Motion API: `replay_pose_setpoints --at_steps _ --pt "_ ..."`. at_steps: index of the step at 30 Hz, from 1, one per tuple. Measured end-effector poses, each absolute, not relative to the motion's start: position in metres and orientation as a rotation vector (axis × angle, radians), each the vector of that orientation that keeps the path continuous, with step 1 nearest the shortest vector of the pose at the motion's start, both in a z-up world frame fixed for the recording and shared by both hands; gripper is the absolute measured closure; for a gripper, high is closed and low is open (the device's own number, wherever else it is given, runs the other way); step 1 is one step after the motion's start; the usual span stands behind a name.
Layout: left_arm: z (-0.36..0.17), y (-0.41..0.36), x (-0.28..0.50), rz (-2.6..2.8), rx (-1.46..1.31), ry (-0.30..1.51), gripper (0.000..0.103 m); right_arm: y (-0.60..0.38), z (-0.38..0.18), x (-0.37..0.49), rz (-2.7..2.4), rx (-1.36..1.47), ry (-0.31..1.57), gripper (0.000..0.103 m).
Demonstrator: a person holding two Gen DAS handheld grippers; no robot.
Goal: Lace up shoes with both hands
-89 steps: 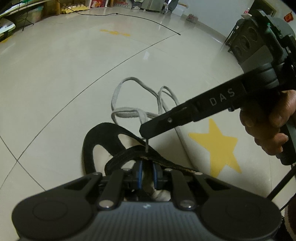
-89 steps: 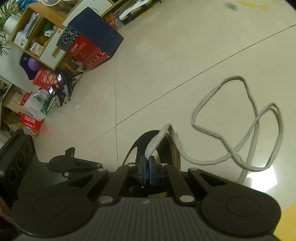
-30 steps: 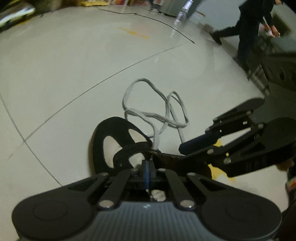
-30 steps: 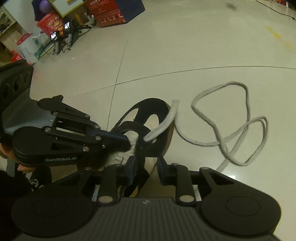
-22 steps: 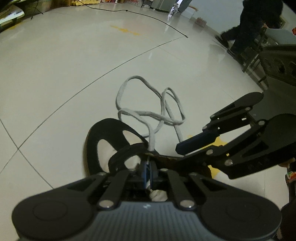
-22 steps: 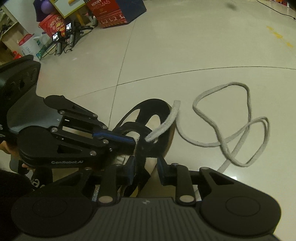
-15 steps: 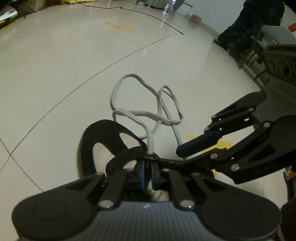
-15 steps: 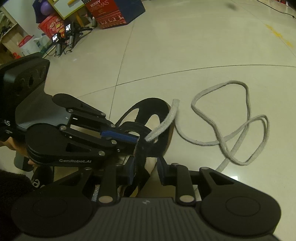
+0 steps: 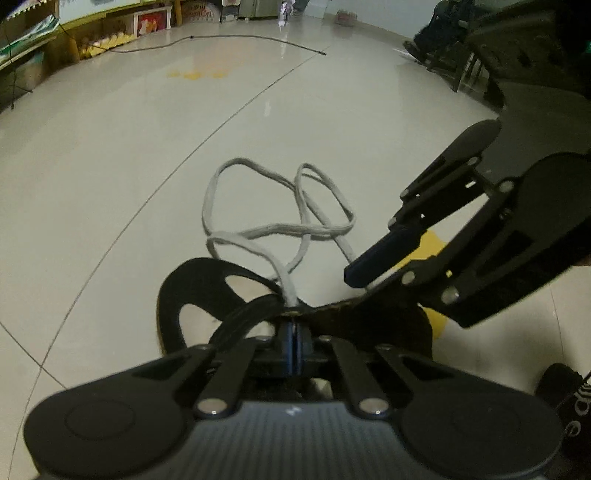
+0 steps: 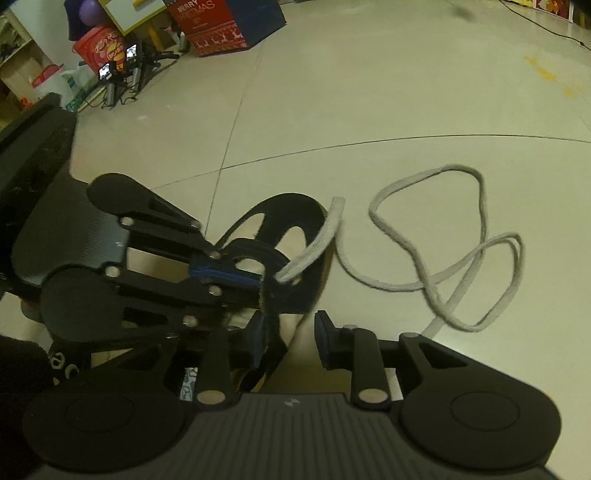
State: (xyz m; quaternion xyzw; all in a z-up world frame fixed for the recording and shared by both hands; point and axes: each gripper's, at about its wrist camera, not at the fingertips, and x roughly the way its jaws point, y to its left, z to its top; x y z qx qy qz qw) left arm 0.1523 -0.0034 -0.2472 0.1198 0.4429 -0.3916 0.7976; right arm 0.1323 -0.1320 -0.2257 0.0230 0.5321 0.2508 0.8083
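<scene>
A black shoe [image 9: 192, 295] with oval cut-outs lies on the tiled floor, its eyelet flap [image 9: 332, 310] just ahead of my left gripper [image 9: 293, 332]. The grey lace [image 9: 291, 236] runs from loose loops on the floor down into the flap, right at my left pads. That gripper is shut there, apparently on the lace's end; the flap hides the pinch. In the right wrist view my right gripper [image 10: 291, 341] stands open low over the shoe [image 10: 295, 218], the flap beside its left pad. The left gripper [image 10: 260, 286] reaches in beside the arched lace [image 10: 317, 240].
Lace loops [image 10: 443, 280] lie on the floor to the right of the shoe. A yellow star mark [image 9: 432, 243] shows under the right gripper [image 9: 369, 273]. Red boxes [image 10: 218, 26] and clutter stand far back left; a cable [image 9: 240, 37] crosses the distant floor.
My left pads stood slightly apart half a second ago and are now closed together. The left view has rolled a little. The right gripper and the lace loops have kept their places.
</scene>
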Motion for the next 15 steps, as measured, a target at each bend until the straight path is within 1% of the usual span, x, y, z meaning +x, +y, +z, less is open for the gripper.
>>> replay_pose_setpoints --at_steps 6,9,15 --pt "-0.243 0.004 0.144 -0.827 0.262 0.928 0.102 -0.128 -0.227 0.132 0.53 0.007 1.129 0.072" --pt "-0.24 0.005 0.141 -0.821 0.254 0.928 0.102 -0.13 -0.228 0.135 0.525 0.028 1.139 0.07" --pt "-0.235 0.011 0.136 -0.798 0.222 0.928 0.102 -0.132 -0.228 0.136 0.517 0.043 1.15 0.07"
